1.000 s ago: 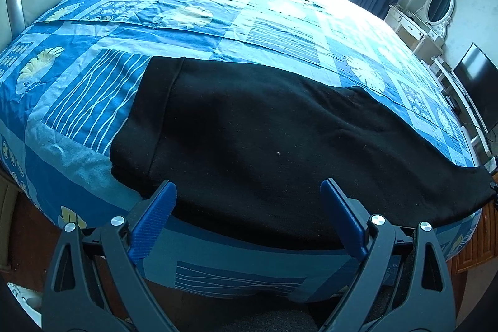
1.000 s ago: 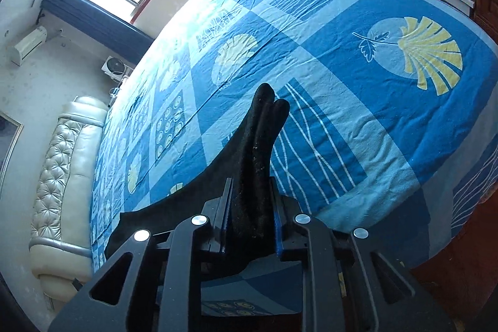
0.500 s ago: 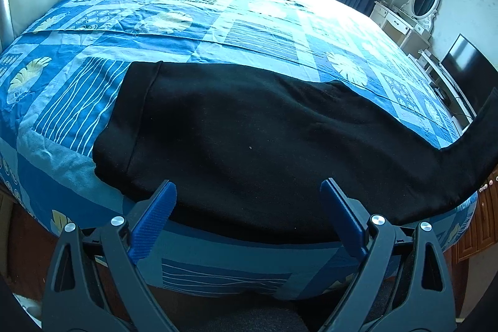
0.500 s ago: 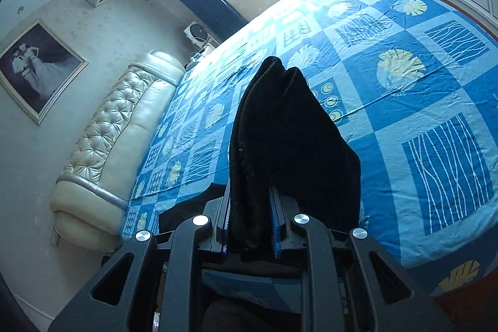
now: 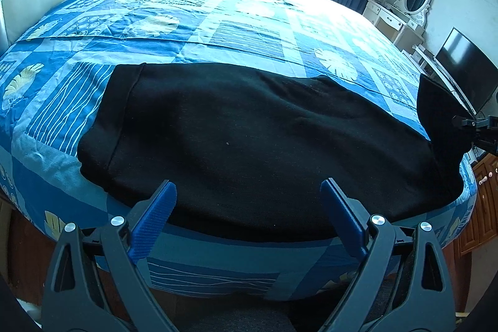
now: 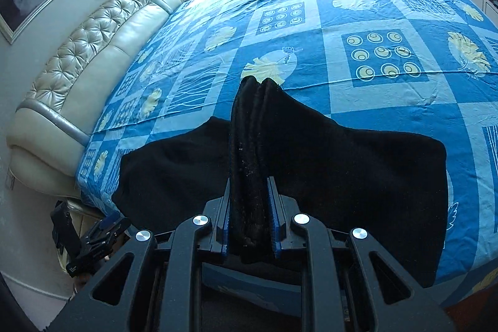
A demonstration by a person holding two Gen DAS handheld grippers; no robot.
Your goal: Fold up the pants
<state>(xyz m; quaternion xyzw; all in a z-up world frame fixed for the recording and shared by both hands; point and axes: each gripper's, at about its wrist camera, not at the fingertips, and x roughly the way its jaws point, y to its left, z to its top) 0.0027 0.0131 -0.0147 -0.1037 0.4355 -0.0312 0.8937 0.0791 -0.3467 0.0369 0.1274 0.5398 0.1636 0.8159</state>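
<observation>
Left wrist view: your left gripper hangs with fingers wide over the bed's near edge, where the black pants lie.

Right wrist view: your right gripper pinches a bunched pant end, lifted above the bed.

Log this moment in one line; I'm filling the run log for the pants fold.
step: first fold | right hand-held gripper: shut on leg end of black pants | left hand-held gripper: open, nothing held | surface: blue patterned bed sheet

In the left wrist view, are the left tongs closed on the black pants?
No. The left tongs stand wide open above the near edge of the black pants, with no fabric pinched between the blue pads.
</observation>
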